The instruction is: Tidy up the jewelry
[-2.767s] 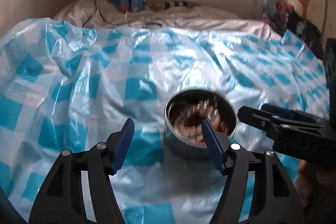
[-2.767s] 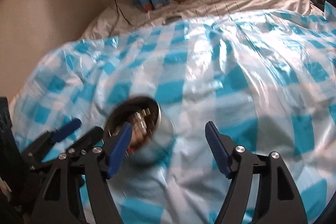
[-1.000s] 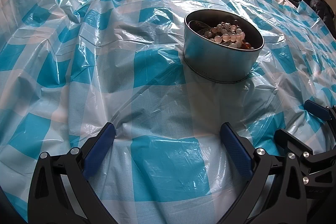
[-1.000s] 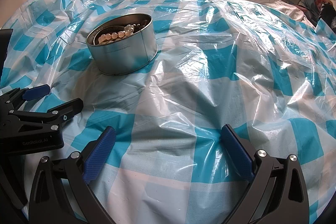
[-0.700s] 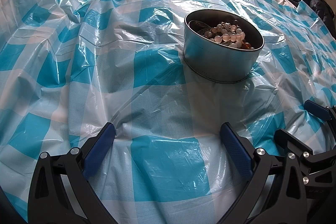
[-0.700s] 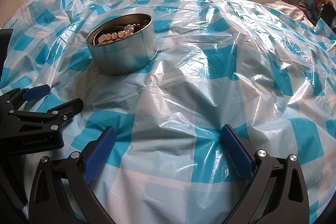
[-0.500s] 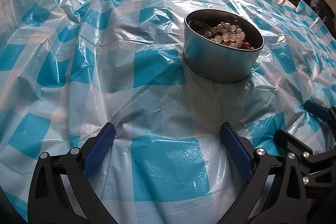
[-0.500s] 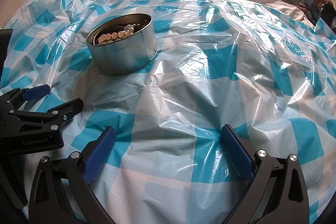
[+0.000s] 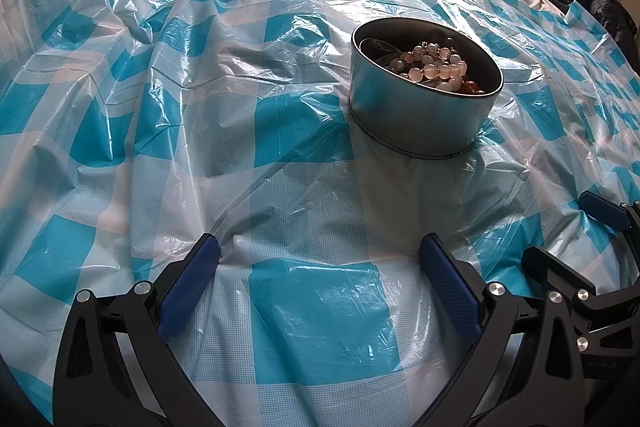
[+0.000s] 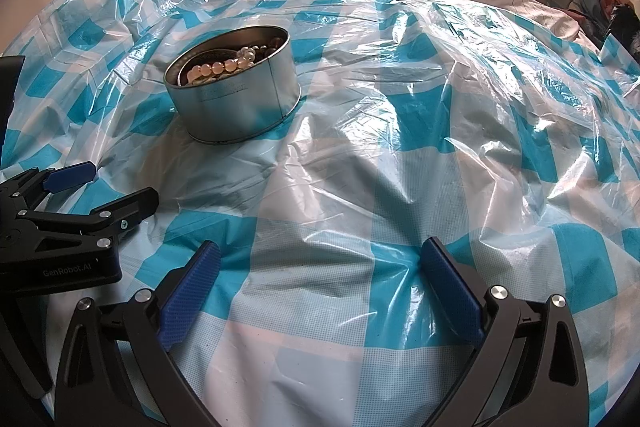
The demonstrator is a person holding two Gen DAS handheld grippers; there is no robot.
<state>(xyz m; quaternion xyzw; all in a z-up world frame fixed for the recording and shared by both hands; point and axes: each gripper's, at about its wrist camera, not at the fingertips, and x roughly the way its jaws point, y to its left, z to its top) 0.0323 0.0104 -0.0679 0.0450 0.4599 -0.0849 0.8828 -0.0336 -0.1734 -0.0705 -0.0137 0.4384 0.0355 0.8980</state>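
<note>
Item: 2 handheld grippers, both with jaws spread wide, nothing held.
Left gripper: black frame, blue-padded fingers well apart, pointing forward, low. Right gripper: same build, blue pads parted alike, lying just beside the left gripper, parallel to it, level with it.

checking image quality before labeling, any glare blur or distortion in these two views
Left wrist view: sharp, fisheye bending at the edges, soft glare on the plastic sheet; beads in the tin are crisp. Right wrist view: sharp too, stronger window glare on the sheet's right side, dark corners.
</note>
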